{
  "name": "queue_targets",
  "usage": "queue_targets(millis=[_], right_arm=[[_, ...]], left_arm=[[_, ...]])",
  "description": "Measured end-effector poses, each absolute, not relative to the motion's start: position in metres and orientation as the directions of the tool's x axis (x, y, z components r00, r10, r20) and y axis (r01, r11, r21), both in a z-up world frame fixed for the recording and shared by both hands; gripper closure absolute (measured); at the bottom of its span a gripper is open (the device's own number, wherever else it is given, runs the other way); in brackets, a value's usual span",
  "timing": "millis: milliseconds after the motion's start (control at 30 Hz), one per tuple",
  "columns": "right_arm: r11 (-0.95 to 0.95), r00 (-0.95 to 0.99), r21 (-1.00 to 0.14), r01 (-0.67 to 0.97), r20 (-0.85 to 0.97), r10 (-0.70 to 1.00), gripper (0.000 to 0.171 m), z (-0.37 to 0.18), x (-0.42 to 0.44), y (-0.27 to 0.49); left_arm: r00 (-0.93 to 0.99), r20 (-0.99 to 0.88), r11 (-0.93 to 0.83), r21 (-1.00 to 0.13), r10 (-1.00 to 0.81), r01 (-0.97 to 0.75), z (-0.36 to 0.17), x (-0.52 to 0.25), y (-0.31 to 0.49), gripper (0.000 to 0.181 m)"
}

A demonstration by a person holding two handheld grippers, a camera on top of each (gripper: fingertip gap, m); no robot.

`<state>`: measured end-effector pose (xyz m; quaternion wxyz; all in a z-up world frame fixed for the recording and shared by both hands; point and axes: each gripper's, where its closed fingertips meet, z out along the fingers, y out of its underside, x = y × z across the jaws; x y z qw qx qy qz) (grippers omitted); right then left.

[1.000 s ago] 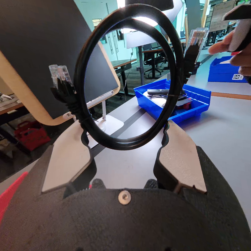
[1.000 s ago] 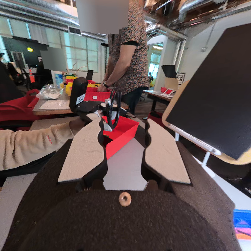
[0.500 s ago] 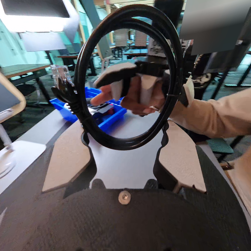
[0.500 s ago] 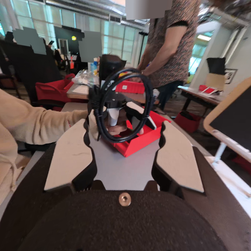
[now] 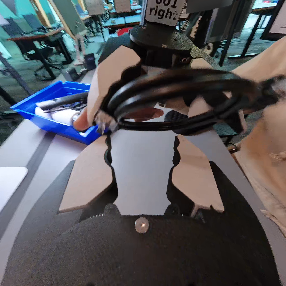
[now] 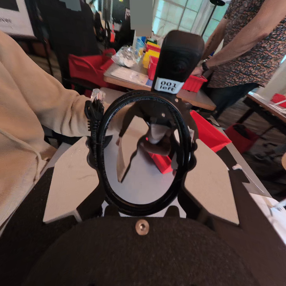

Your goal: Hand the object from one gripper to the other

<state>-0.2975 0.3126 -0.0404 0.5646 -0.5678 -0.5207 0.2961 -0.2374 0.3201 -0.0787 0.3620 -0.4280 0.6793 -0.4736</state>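
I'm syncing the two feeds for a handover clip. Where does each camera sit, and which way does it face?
Left wrist view: on the left gripper, looking along its open, empty fingers at the right gripper holding the coiled ethernet cable; beige sleeve at right.
Right wrist view: on the right gripper, fingers clamping the cable, looking through the coil at the left gripper; beige sleeve at left.
Shared: cable, both grippers, sleeve; the cameras face each other.
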Motion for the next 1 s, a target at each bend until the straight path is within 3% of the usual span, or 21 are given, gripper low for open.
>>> queue_targets(millis=[200,267,400,500,633,733,867,1000], right_arm=[[0.168,0.432,-0.985,0.039,0.168,0.886,0.054,0.010,-0.229,0.329],[0.178,0.540,-0.983,0.033,0.168,0.825,0.054,0.019,-0.192,0.341],[0.085,0.793,-0.977,0.196,0.209,0.573,0.054,-0.003,-0.112,0.388],[-0.134,0.909,-0.945,0.298,0.238,0.343,0.053,-0.038,-0.038,0.429],[-0.485,0.943,-0.808,0.333,0.283,0.176,0.051,-0.090,0.054,0.470],[-0.681,0.954,-0.673,0.288,0.263,0.143,0.049,-0.129,0.103,0.485],[-0.752,0.955,-0.601,0.273,0.261,0.138,0.045,-0.152,0.131,0.496],[-0.606,0.938,-0.720,0.337,0.313,0.149,0.045,-0.117,0.120,0.500]], left_arm=[[-0.190,-0.049,0.067,-0.993,-0.981,-0.094,-0.043,-0.263,0.375,0.104],[-0.133,-0.041,0.049,-0.997,-0.990,-0.063,-0.035,-0.273,0.390,0.106],[-0.029,-0.049,0.050,-0.998,-0.998,-0.024,-0.022,-0.288,0.411,0.112],[0.086,-0.068,0.068,-0.998,-0.994,-0.005,-0.011,-0.302,0.429,0.123],[0.182,-0.074,0.084,-0.995,-0.981,0.046,-0.001,-0.318,0.447,0.140],[0.210,-0.072,0.086,-0.995,-0.975,0.057,0.001,-0.324,0.453,0.145],[0.227,-0.076,0.082,-0.996,-0.971,0.019,-0.008,-0.325,0.460,0.145],[0.272,-0.056,0.057,-0.998,-0.961,-0.004,-0.013,-0.329,0.473,0.138]])
